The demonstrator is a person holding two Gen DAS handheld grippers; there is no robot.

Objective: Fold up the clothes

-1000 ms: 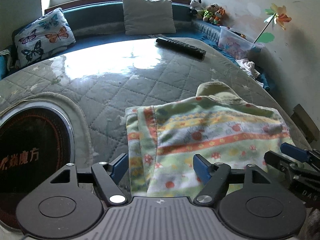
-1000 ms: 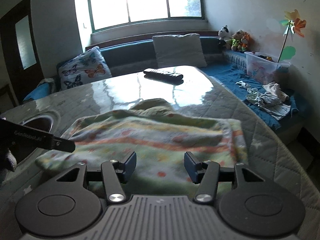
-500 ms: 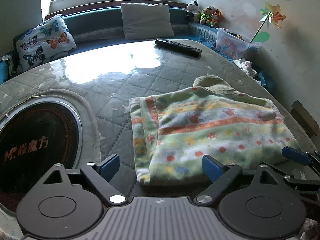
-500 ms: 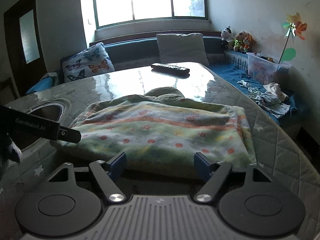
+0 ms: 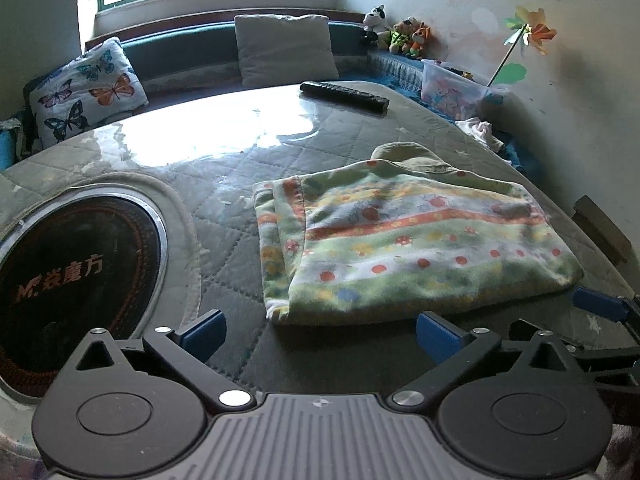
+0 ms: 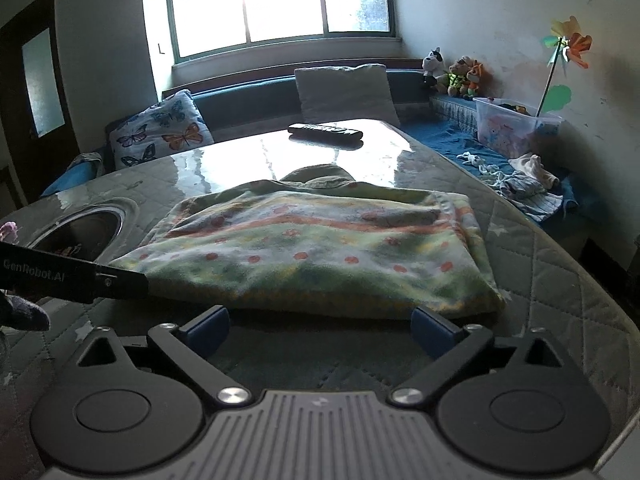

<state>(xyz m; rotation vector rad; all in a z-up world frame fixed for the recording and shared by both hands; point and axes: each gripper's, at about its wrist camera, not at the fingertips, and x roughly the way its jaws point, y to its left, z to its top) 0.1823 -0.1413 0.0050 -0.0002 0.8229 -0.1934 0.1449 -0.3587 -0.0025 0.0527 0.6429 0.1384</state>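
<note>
Left tool (image 5: 320, 334) & right tool (image 6: 320, 328): both wide, empty, near folded garment (image 5: 404, 240), not touching.

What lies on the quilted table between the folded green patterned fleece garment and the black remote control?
Only bare quilted table cover, glossy with window glare, lies between the folded green patterned fleece garment and the black remote control; both wrist views show it.

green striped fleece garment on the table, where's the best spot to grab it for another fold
Probably the near hem of the green striped fleece garment, at its two corners, coming in low from the front. It lies flat, folded, its thick edge facing both open grippers, left and right.
</note>
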